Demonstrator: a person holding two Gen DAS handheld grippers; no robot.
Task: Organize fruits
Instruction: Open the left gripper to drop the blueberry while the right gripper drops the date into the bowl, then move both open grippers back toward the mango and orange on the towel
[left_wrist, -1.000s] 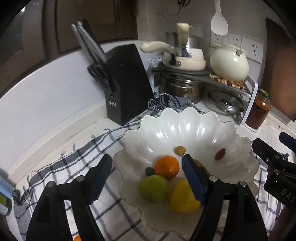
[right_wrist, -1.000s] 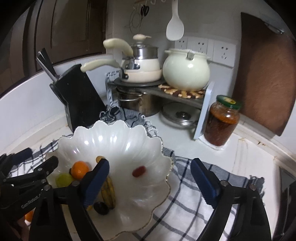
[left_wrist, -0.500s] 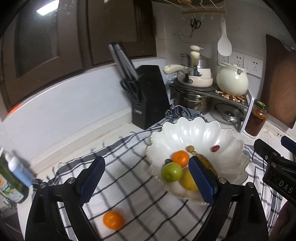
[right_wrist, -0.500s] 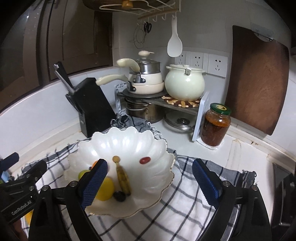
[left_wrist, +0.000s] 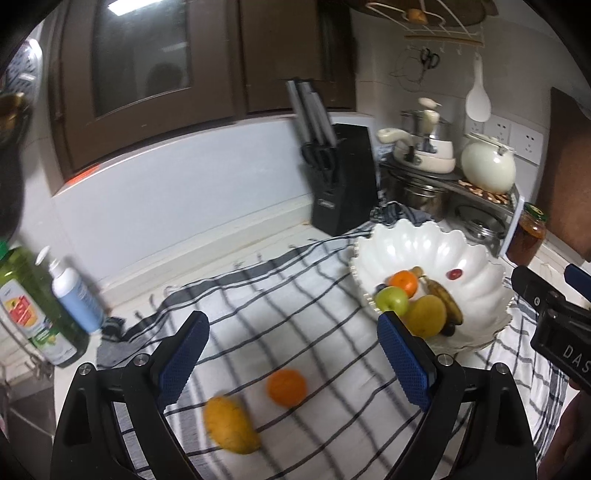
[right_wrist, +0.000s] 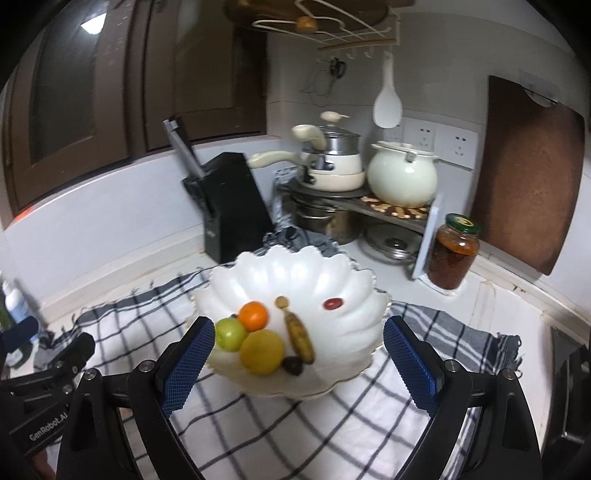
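Note:
A white scalloped bowl (left_wrist: 476, 254) (right_wrist: 295, 273) stands on a checked cloth (left_wrist: 280, 306). It holds an orange (right_wrist: 253, 316), a green apple (right_wrist: 231, 334), a yellow fruit (right_wrist: 261, 352), a banana (right_wrist: 300, 338), a red date (right_wrist: 333, 303) and small dark fruits. On the cloth, an orange (left_wrist: 287, 387) and a yellow mango (left_wrist: 231, 424) lie loose in front of my left gripper (left_wrist: 293, 350), which is open and empty above them. My right gripper (right_wrist: 299, 363) is open and empty, just in front of the bowl.
A black knife block (left_wrist: 341, 184) stands behind the bowl. Pots on a rack (right_wrist: 354, 177) and a sauce jar (right_wrist: 452, 253) stand at the back right. A green bottle (left_wrist: 33, 306) and a white bottle (left_wrist: 75, 291) stand at the left. A brown cutting board (right_wrist: 528, 173) leans on the wall.
Both grippers have pulled back and up from the bowl. The left view now takes in the loose orange and mango on the cloth. Both stay open.

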